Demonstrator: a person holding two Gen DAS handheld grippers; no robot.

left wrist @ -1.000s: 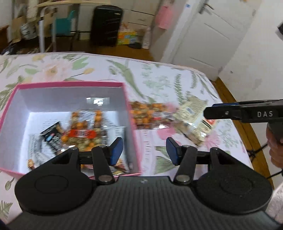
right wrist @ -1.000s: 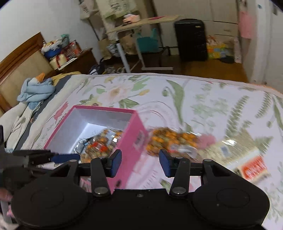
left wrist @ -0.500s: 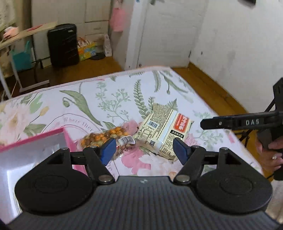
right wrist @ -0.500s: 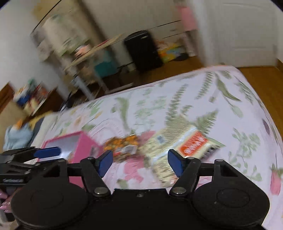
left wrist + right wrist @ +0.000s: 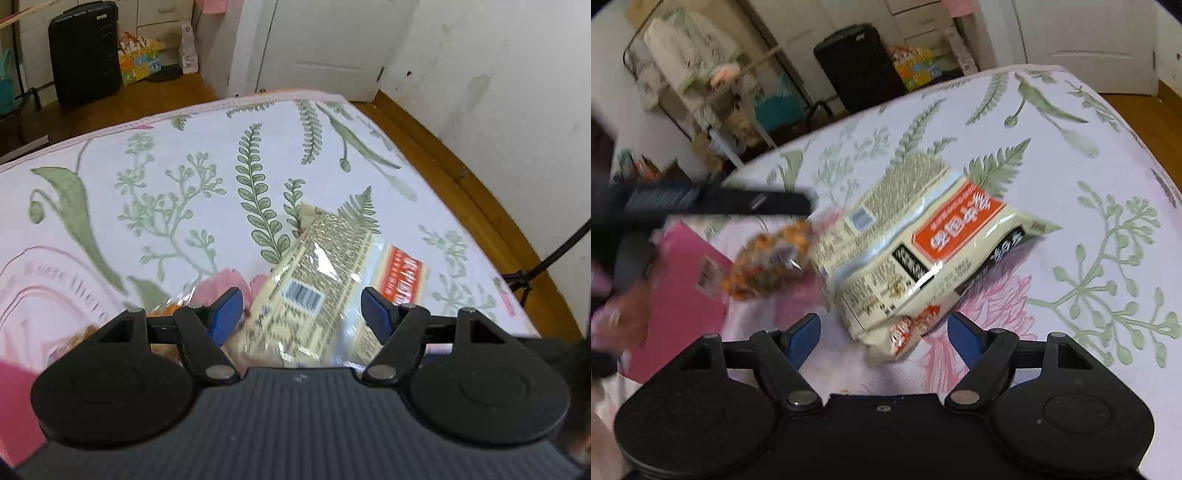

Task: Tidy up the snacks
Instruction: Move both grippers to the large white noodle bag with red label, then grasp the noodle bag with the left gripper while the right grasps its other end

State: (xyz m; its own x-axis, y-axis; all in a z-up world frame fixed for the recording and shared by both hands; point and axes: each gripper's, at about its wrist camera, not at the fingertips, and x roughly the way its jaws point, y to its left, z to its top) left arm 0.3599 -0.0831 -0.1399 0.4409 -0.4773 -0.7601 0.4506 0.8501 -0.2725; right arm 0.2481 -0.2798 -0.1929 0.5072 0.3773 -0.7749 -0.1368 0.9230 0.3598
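Both tools just swung off the pink box (image 5: pixel 690 273) onto the cream snack pack (image 5: pixel 916 251) on the bed (image 5: pixel 1108 221); left tool (image 5: pixel 301 314) and right tool (image 5: pixel 882 334), jaws just widened, now spread, pinching nothing, so I'd judge this pack is next. Pack lies flat between each tool's jaws, long axis diagonal, near end at the right tool, far end up-left, nut bag (image 5: pixel 768 258) touching its left.

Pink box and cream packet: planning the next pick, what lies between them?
A clear bag of orange snacks lies between the pink box and the cream packet, in the right wrist view.
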